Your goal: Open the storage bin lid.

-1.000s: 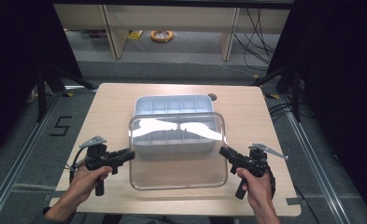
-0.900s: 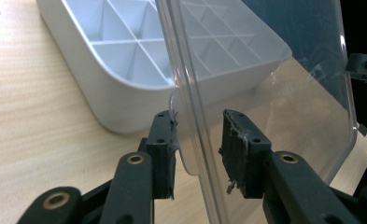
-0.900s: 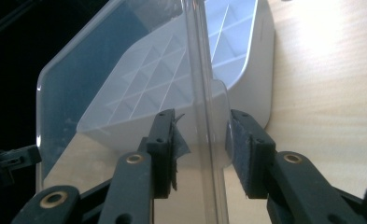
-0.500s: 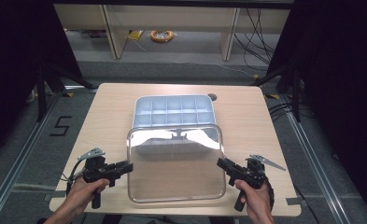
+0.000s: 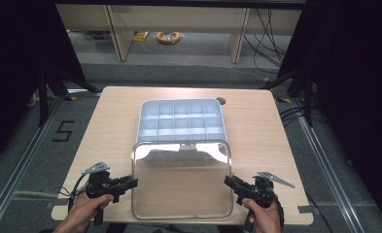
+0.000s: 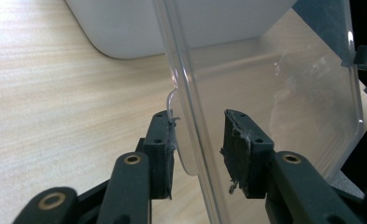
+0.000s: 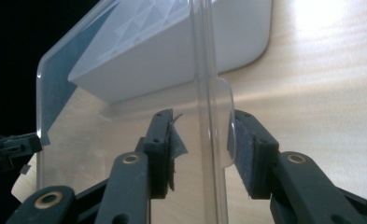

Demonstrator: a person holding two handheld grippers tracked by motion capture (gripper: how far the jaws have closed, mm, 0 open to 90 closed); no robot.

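Down and toward the person comes the clear lid (image 5: 181, 184). A second ago it hung over the near half of the compartment box (image 5: 182, 121); now it lies low over the front of the worktop (image 5: 115, 111), at 6 o'clock from the box. Its far edge sits right by the box's near wall, touching or just short, I can't tell. All the compartments are uncovered.

Left tool (image 5: 130, 183) is at the lid's 9 o'clock edge, right tool (image 5: 227, 180) at its 3 o'clock edge, and both hands have sunk with it. In the left gripper view the rim (image 6: 190, 116) runs between the jaws. One pad (image 6: 165, 140) brushes the little side tab and the other stands clear of the plastic. The right gripper view shows the same, the rim (image 7: 209, 93) in the gap and the pads (image 7: 244, 154) not squeezing it. So both tools are slack around the edges, spread a little.

I read that as the set-down: the lid looks delivered and the grip is letting go. Next should be drawing both tools outward, to 9 and 3, without dragging the lid.
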